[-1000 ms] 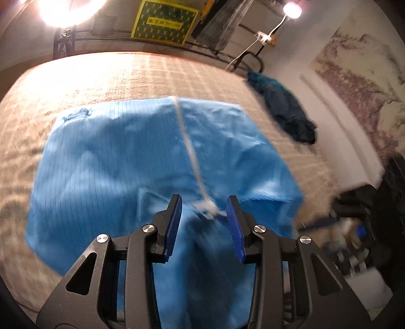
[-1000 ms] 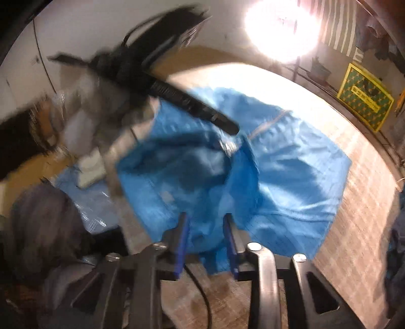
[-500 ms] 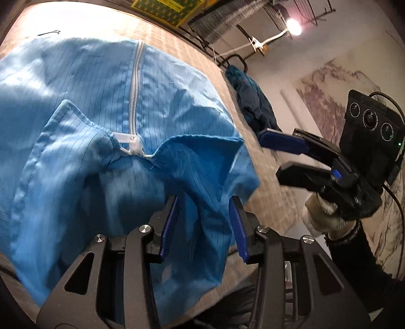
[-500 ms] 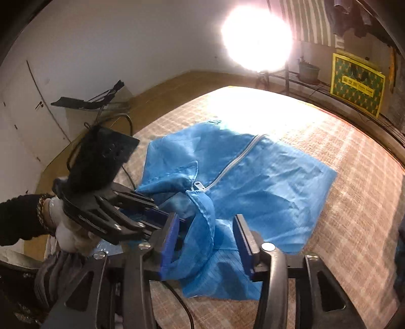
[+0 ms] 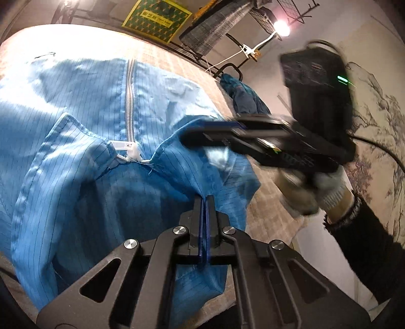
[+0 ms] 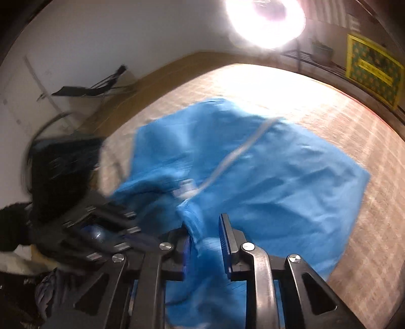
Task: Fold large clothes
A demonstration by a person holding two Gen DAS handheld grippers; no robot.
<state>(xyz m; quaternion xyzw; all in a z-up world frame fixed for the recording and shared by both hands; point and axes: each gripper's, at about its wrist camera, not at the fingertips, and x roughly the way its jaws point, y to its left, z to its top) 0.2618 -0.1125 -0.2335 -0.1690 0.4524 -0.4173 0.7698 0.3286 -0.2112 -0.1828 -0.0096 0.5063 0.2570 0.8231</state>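
A light blue striped garment (image 5: 76,126) with a white zipper (image 5: 129,96) lies spread on the beige plaid bed (image 5: 177,65). Its neck end is rumpled toward me. My left gripper (image 5: 204,202) is shut on a raised fold of the blue garment at its near edge. My right gripper (image 5: 192,132), held by a gloved hand (image 5: 326,187), reaches over the garment's right side. In the right wrist view a bunched fold of the garment (image 6: 278,177) runs between the jaws of my right gripper (image 6: 205,235). The jaws are closing, with a gap still showing beside the right pad.
A dark blue garment (image 5: 243,98) lies at the bed's far right edge. A yellow-green box (image 5: 157,17) and wire racks stand behind the bed. Bright lamps (image 6: 265,20) glare from the back. Dark clutter sits on the floor (image 6: 63,164) left of the bed.
My left gripper has shut on the blue fabric that lay between its jaws. The right gripper has moved in over the garment, and its jaws have narrowed around a fold.
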